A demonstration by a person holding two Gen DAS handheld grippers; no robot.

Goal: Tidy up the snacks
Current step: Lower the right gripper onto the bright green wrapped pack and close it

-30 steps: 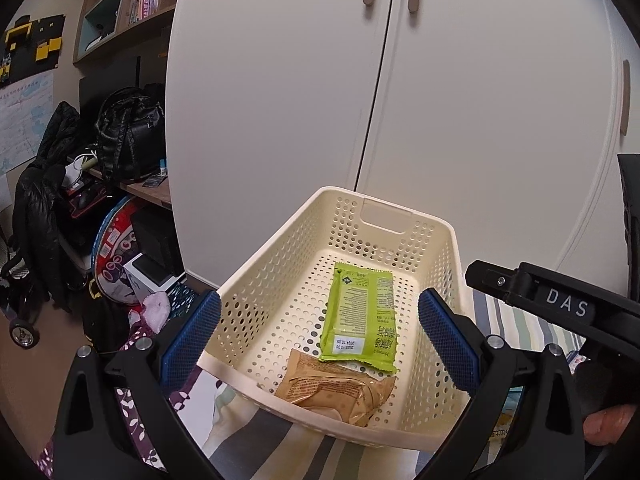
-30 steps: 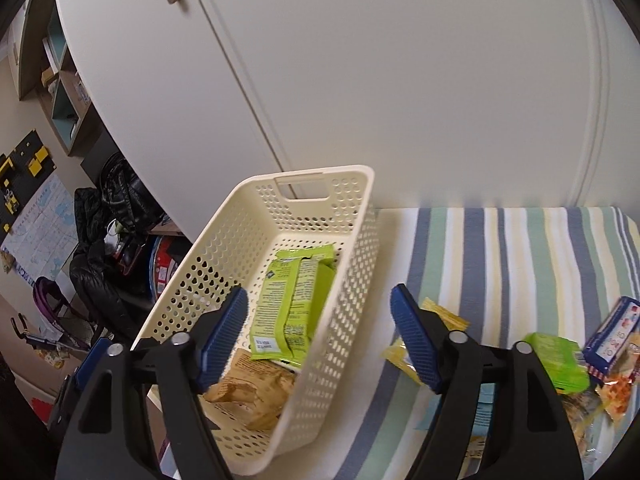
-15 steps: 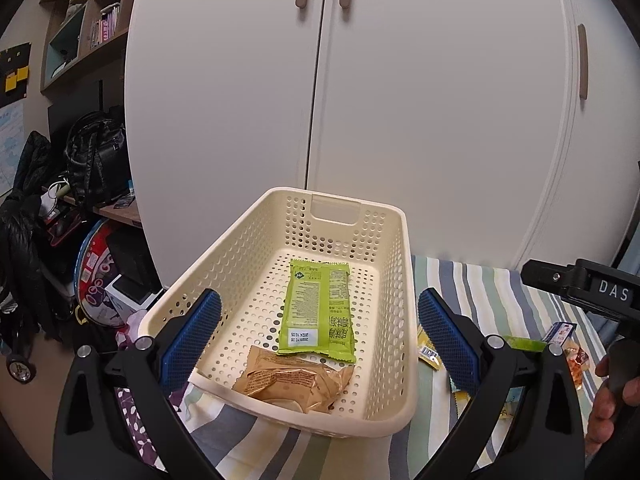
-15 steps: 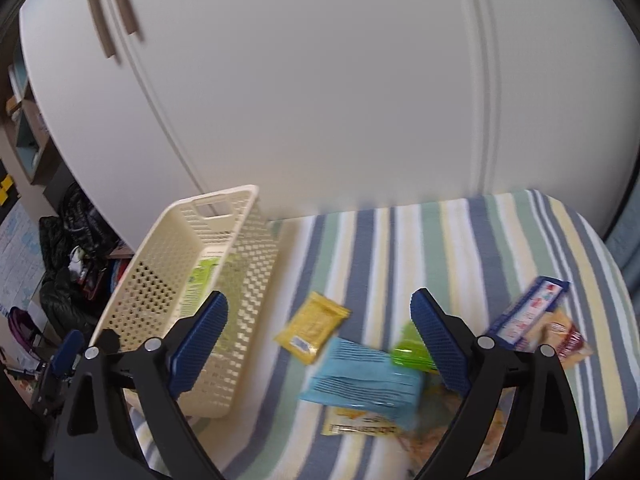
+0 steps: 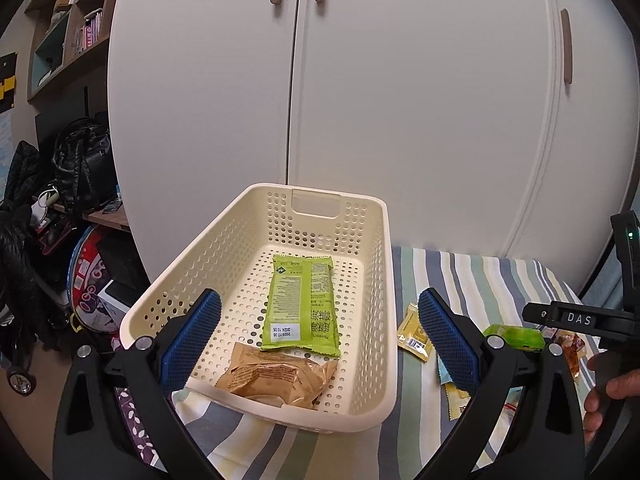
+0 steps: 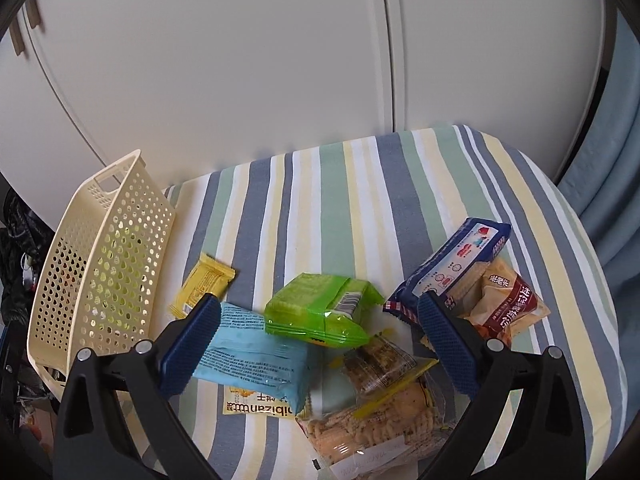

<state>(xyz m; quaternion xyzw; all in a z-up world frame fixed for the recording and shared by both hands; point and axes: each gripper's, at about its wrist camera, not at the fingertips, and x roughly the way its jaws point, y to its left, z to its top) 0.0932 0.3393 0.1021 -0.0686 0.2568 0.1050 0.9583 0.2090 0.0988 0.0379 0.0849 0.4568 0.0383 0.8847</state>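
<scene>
Swinging away from the basket (image 6: 100, 264), the right gripper (image 6: 320, 344) now hangs, fingers wide and empty, over the snack pile (image 6: 340, 336) on the striped cloth (image 6: 360, 184); the left gripper (image 5: 320, 340), equally wide and empty, faces the basket, where two packets (image 5: 300, 312) lie. The green pack (image 6: 320, 308) sits on top and between the pads, so it looks the easiest pick. Come straight down astride it and close across its short width, clear of the blue packet (image 6: 256, 356) beneath.

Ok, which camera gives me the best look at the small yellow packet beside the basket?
The right wrist view: the yellow packet lies whole and unobstructed on the striped cloth, just right of the basket. In the left wrist view the packet is partly hidden behind the left gripper's finger.
</scene>
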